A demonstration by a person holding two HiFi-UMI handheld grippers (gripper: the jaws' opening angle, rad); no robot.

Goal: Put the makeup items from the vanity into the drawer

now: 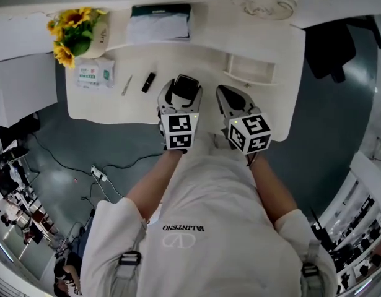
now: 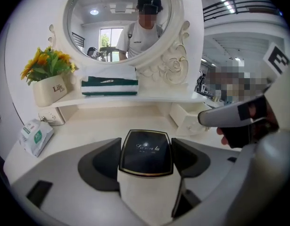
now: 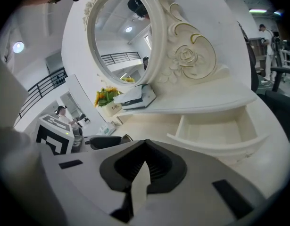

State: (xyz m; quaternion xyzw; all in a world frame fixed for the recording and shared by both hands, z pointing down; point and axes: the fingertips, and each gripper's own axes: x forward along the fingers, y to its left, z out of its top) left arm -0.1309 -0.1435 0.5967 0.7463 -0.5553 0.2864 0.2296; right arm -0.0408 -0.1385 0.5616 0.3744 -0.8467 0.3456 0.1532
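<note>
A black compact (image 2: pixel 145 150) with a gold rim and gold script sits between the pads of my left gripper (image 1: pixel 183 86), which press on its two sides. It is over the front of the white vanity top (image 1: pixel 196 60); I cannot tell whether it rests on it. My right gripper (image 1: pixel 231 95) hovers just to the right, shut with nothing in it, its jaws meeting at the tip (image 3: pixel 145 144). The small white drawer (image 1: pixel 251 78) stands pulled out at the right and looks empty (image 3: pixel 215 140). A black tube (image 1: pixel 148 82) and a thin pencil (image 1: pixel 126 85) lie on the left of the top.
A packet of wipes (image 1: pixel 95 74) lies at the left, beside a pot of yellow flowers (image 1: pixel 75 33). A folded green-and-white item (image 1: pixel 160 22) sits on the raised shelf below the oval mirror (image 2: pixel 121 18). The vanity's front edge is right under both grippers.
</note>
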